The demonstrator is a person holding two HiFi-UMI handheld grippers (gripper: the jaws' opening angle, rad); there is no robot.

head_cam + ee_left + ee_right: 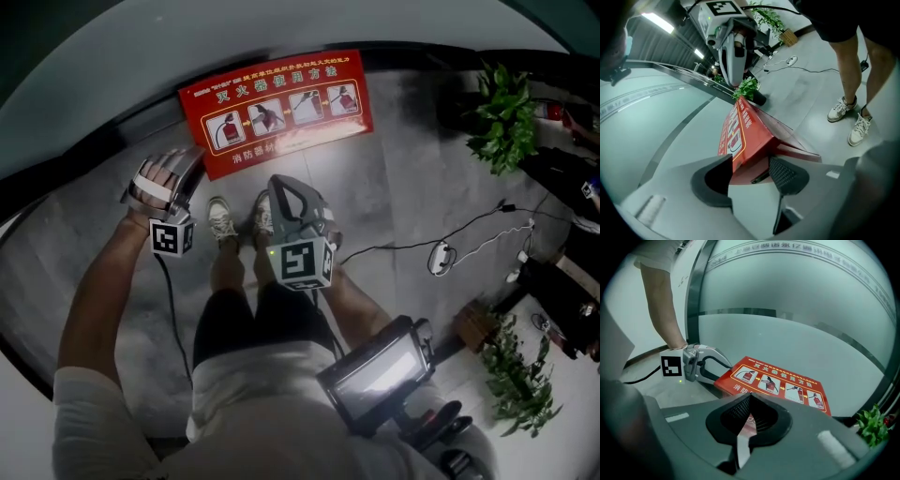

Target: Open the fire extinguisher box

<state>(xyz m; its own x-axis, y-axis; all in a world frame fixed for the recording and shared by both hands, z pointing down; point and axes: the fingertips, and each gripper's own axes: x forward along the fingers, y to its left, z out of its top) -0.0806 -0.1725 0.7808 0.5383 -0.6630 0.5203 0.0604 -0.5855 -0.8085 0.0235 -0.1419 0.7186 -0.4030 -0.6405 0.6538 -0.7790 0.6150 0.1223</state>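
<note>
The red fire extinguisher box (pixel 272 103) lies on the floor against a frosted glass wall, its lid printed with picture instructions. My left gripper (pixel 190 161) is at the box's front left corner. In the left gripper view its jaws (pixel 750 176) stand open with that red corner (pixel 745 136) between them, and the pads do not press on it. My right gripper (pixel 279 186) hovers in front of the box's near edge. In the right gripper view its jaws (pixel 749 399) meet at the tips, with nothing held, and the box (pixel 780 383) lies just beyond them.
The person's two shoes (pixel 223 220) stand close behind the grippers. A cable with a white adapter (pixel 441 255) runs across the grey floor at right. Potted plants stand at the upper right (pixel 506 112) and lower right (pixel 516 375). A handheld device (pixel 380 370) hangs at the waist.
</note>
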